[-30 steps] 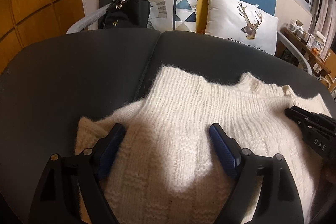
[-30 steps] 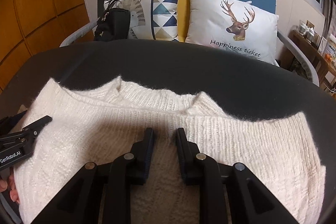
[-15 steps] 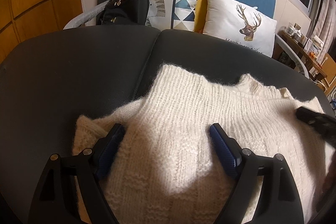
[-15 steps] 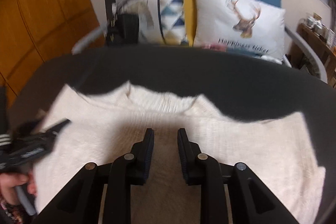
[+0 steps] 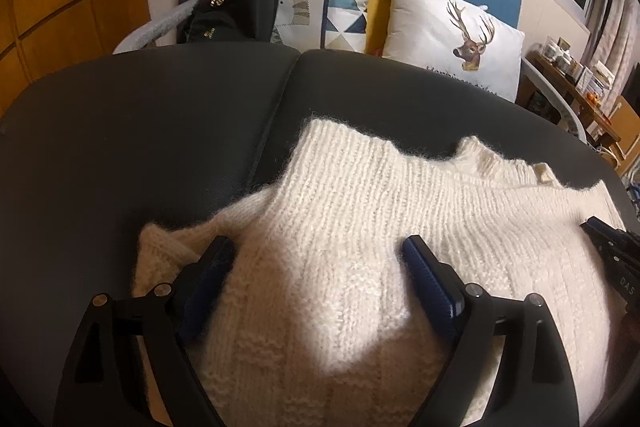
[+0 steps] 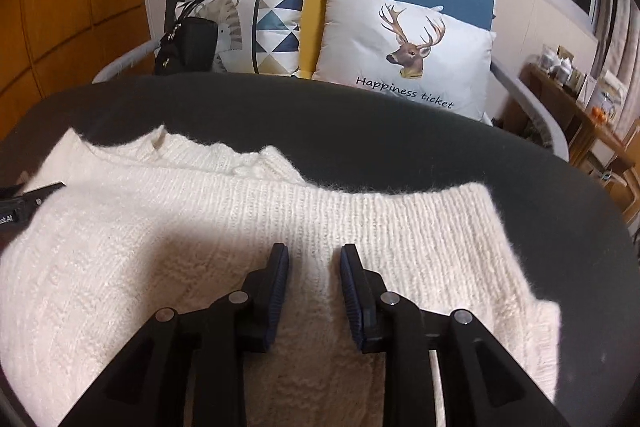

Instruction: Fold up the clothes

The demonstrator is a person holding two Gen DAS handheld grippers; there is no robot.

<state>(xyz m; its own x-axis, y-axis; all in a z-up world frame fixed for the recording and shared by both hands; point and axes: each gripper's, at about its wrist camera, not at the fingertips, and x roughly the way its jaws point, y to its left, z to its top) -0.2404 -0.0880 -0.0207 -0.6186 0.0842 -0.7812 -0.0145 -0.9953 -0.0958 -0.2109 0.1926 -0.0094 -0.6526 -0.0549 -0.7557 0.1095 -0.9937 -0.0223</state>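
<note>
A cream knit sweater (image 5: 400, 195) lies spread on a dark grey cushioned surface (image 5: 140, 147), its neckline toward the far side. My left gripper (image 5: 320, 259) stands wide above the sweater's left part, jaws opening a little, a hump of knit between the blue pads without being pinched. My right gripper (image 6: 314, 259) hovers low over the sweater (image 6: 160, 227) near its right part, jaws opening, loose knit under the narrow gap. Each gripper shows at the edge of the other's view: the right gripper (image 5: 612, 259), the left gripper (image 6: 28, 203).
Behind the dark surface (image 6: 400, 131) stands a grey, yellow and blue sofa with a deer pillow (image 6: 408, 47), a triangle-patterned pillow (image 6: 276, 27) and a black bag (image 5: 232, 11). A low wooden table (image 6: 580, 87) with small items is at the right. Wooden panels line the left wall.
The right gripper's jaws have spread wider and it has shifted to the right across the sweater. The left gripper has stayed where it was.
</note>
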